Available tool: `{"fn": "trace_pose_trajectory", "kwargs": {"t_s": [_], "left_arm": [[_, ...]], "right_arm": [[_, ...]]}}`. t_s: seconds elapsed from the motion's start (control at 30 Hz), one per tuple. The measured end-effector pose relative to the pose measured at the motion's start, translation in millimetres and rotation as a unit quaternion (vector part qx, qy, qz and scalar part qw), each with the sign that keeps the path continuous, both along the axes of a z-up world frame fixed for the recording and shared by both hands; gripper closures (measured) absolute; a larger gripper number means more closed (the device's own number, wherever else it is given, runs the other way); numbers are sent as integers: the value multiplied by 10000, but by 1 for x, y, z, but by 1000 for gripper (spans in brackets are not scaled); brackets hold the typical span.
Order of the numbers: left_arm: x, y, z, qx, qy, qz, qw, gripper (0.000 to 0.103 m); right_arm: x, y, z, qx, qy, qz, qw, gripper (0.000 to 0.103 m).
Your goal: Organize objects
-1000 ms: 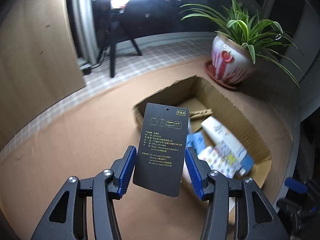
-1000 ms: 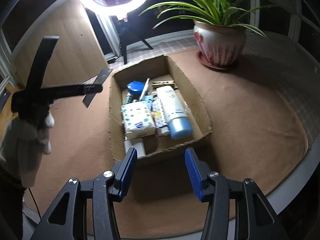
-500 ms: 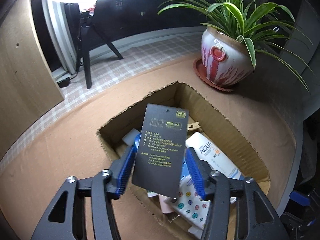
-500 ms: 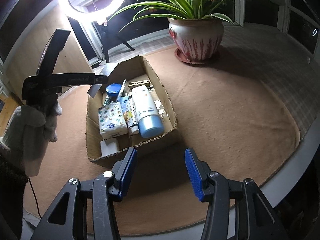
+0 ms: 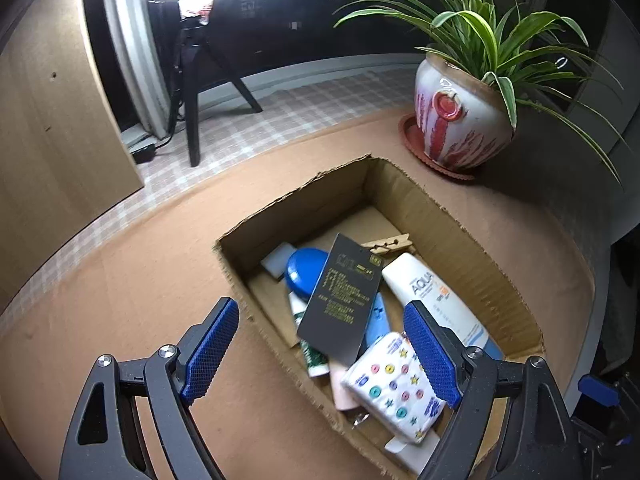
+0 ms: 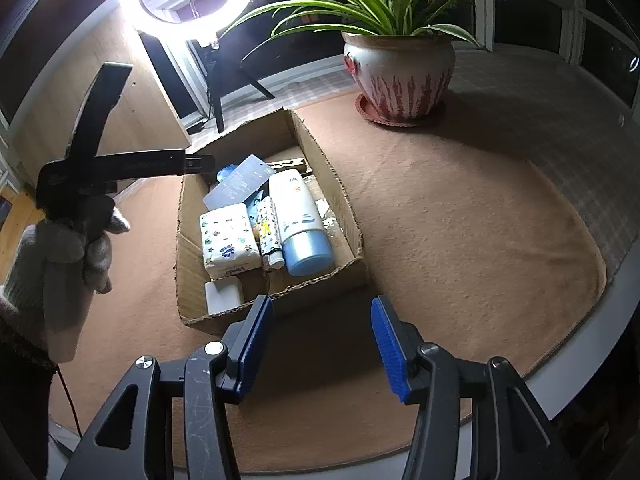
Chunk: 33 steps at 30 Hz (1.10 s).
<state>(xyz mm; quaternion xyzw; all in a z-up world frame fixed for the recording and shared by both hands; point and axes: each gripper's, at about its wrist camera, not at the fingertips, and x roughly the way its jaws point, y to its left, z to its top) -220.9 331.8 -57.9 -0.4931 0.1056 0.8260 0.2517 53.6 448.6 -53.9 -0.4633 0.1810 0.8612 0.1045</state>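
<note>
Task looks nearly done: the cardboard box (image 5: 436, 216) already holds a white sunscreen tube (image 5: 432, 296), a patterned tissue pack (image 5: 394, 390), a round blue case (image 5: 306, 274), a wooden clothespin (image 5: 390, 245), a green-and-white tube (image 5: 312, 350) and a white block (image 6: 223, 295) at the near corner. The brown mat (image 6: 460, 240) around the box shows no loose items in either view, so I judge there's little or nothing left to collect, though parts of the mat are out of frame. The black garment tag (image 5: 340, 300) is the current item: it's out of the left gripper (image 5: 326, 350), sitting ahead of and between the fingertips, tilted, over the blue case and tubes inside the box; can't tell if it has fully settled or is dropping. Left jaws have just been opening and now stand wide, neither pad touching the tag. From the right wrist view the tag lies just beyond the left gripper's tip, inside the box's far half. Right gripper (image 6: 322, 342) is about half open, empty, hovering over the mat just short of the box's near wall. Potted spider plant (image 6: 396, 68) is well clear, beyond the box.
</note>
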Motion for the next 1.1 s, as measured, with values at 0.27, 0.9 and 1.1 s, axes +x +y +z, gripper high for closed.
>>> {"fn": "trace_pose_trajectory", "kwargs": {"t_s": [0.27,0.9,1.1], "left_arm": [[19,-42,13,42,84,242,9997,16],[100,-207,63,334,500,1199,9910,12],[131,-258,61,262,586,1659,9841,1]], "right_arm": [[-6,-24,3,25,4,168,9999,55],[-37,-132,20,72,270,974,9949,34],[-53,-171,23,138,304,1321,9907,30]]}}
